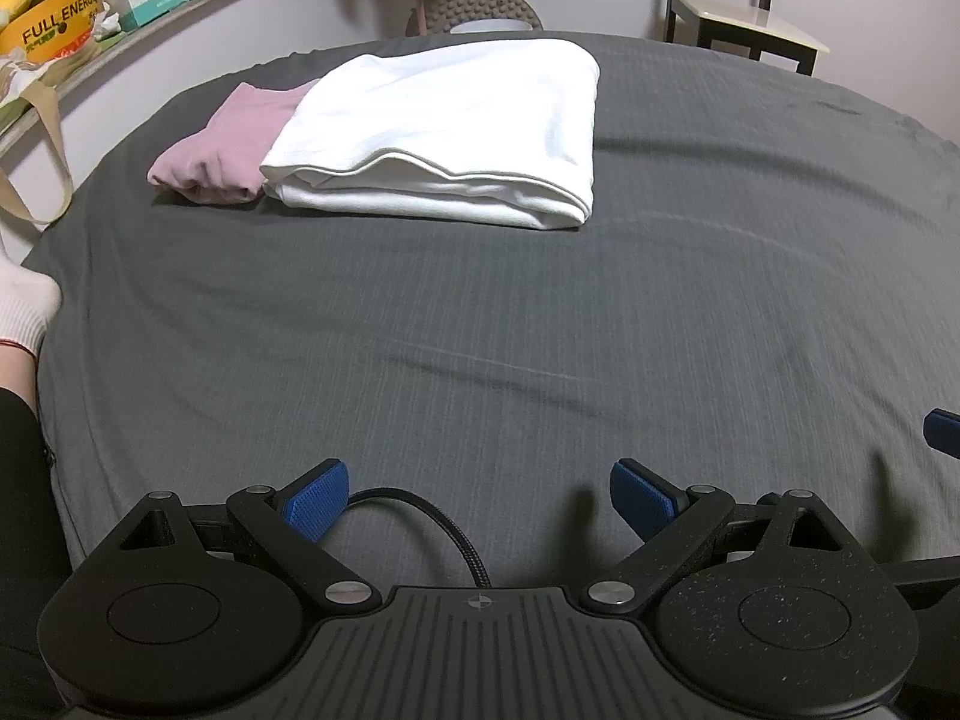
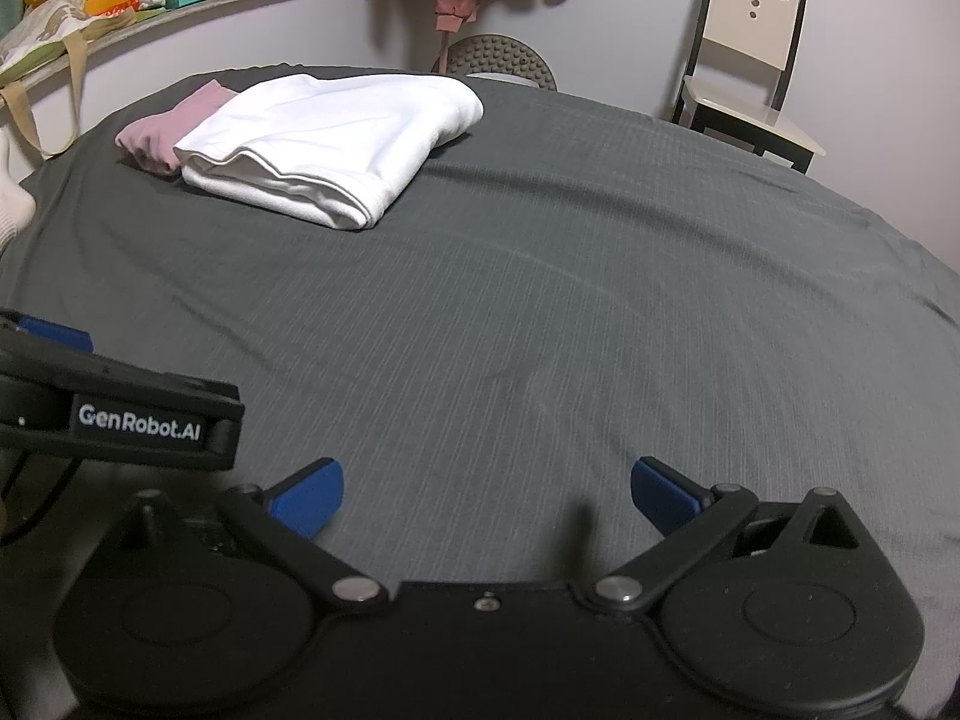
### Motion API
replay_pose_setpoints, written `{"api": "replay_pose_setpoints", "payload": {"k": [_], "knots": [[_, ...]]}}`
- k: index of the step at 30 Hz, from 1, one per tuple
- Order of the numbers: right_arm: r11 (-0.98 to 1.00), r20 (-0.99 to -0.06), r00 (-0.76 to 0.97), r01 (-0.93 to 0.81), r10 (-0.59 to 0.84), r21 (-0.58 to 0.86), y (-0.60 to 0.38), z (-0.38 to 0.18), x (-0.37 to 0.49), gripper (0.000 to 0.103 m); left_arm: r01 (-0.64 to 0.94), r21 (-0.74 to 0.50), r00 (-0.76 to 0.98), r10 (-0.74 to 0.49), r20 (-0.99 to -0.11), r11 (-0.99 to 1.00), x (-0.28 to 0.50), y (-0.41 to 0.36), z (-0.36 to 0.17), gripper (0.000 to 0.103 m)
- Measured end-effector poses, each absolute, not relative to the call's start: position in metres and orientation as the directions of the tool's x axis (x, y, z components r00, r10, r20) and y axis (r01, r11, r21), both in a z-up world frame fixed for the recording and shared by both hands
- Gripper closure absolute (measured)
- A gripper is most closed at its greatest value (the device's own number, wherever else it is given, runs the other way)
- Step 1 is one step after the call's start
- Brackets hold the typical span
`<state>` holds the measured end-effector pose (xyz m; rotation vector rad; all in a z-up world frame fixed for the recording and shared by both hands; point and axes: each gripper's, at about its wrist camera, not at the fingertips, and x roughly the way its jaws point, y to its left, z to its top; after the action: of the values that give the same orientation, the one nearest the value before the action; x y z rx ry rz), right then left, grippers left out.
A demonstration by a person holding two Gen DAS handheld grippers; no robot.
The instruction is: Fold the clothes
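pale wall [image 2: 600, 18] | cluttered shelf [image 2: 198, 6] | chair [image 2: 750, 78] (cream seat) | grey bedsheet [image 2: 540, 300]

Two folded garments are counted on one grey bed sheet [image 1: 480, 312]: one white garment [image 1: 456, 126] and one pink garment [image 1: 222, 144]. Two grippers are seen, the left gripper [image 1: 479, 498] and the right gripper [image 2: 487, 495], each with two blue pads. One chair [image 2: 750, 96] is counted.
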<state>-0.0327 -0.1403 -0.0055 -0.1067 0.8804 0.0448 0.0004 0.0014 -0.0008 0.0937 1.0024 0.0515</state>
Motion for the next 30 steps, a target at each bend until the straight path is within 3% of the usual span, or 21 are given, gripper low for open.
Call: {"api": "replay_pose_setpoints", "payload": {"k": [30], "knots": [[0.994, -0.774, 0.633, -0.081, -0.005, -0.073, -0.1397, -0.0066, -0.0322, 0.000, 0.001, 0.104, 0.539, 0.087, -0.838, 0.995, -0.0004, 0.0013, 0.0027, 0.008]]}}
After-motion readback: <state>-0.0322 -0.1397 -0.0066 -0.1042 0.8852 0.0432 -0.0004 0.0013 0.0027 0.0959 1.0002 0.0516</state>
